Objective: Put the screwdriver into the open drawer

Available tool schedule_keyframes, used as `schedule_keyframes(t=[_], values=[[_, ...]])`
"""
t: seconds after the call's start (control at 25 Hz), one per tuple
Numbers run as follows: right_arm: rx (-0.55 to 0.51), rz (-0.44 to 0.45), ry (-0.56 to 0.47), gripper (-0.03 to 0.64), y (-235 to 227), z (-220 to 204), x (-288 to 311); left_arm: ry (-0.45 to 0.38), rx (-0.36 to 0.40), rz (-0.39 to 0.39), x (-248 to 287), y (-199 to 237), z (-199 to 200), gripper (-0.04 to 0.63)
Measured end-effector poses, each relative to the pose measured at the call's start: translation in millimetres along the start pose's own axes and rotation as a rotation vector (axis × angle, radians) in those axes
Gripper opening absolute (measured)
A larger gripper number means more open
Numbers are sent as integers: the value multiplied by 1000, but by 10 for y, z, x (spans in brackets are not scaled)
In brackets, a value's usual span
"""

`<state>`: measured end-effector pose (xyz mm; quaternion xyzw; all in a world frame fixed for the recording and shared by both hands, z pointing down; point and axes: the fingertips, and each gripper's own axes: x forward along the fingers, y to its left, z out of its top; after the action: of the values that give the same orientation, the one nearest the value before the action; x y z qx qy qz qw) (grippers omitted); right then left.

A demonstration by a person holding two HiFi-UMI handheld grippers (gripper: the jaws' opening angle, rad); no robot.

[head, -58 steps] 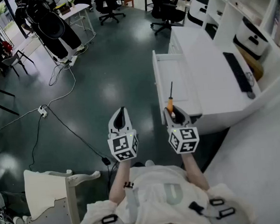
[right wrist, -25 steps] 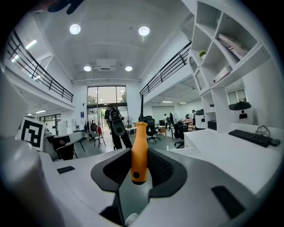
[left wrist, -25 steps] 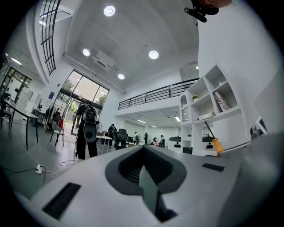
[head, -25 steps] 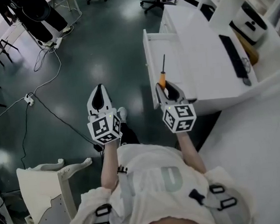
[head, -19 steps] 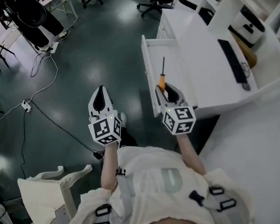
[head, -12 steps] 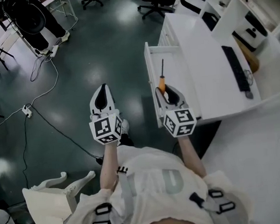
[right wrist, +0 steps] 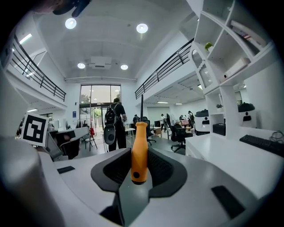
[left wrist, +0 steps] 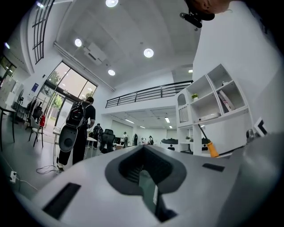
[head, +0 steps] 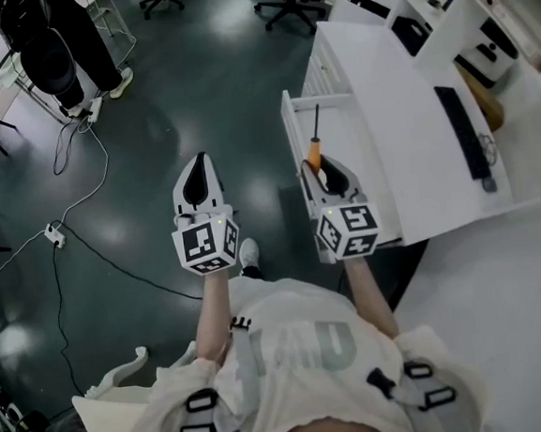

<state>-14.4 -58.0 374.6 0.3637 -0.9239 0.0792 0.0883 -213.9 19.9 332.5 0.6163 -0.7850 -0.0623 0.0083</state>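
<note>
Above open drawer (head: 349, 139) | right gripper (head: 320, 168) clamps screwdriver (head: 315, 149) by orange handle, shaft pointing ahead | left gripper (head: 199, 161) jaws together, empty

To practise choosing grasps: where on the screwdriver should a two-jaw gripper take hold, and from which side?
Grip the screwdriver by its orange handle, coming from the butt end along its length, as the right gripper holds it now. The handle is thick, so the pads get purchase on it. The dark shaft is thin and points ahead toward the open drawer.
</note>
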Motion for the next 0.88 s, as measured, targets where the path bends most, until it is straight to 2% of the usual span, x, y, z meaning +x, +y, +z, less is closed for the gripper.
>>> schedule_keyframes(t=[0.32, 0.6, 0.88], values=[[20, -35, 28, 112, -26, 92, 637, 26, 35, -27, 595, 274, -44, 5], [25, -36, 36, 112, 84, 177, 1123, 45, 27, -10, 926, 665, -99, 5], [43, -14, 35, 112, 246, 208, 1506, 45, 75, 33, 1083, 1023, -160, 5]])
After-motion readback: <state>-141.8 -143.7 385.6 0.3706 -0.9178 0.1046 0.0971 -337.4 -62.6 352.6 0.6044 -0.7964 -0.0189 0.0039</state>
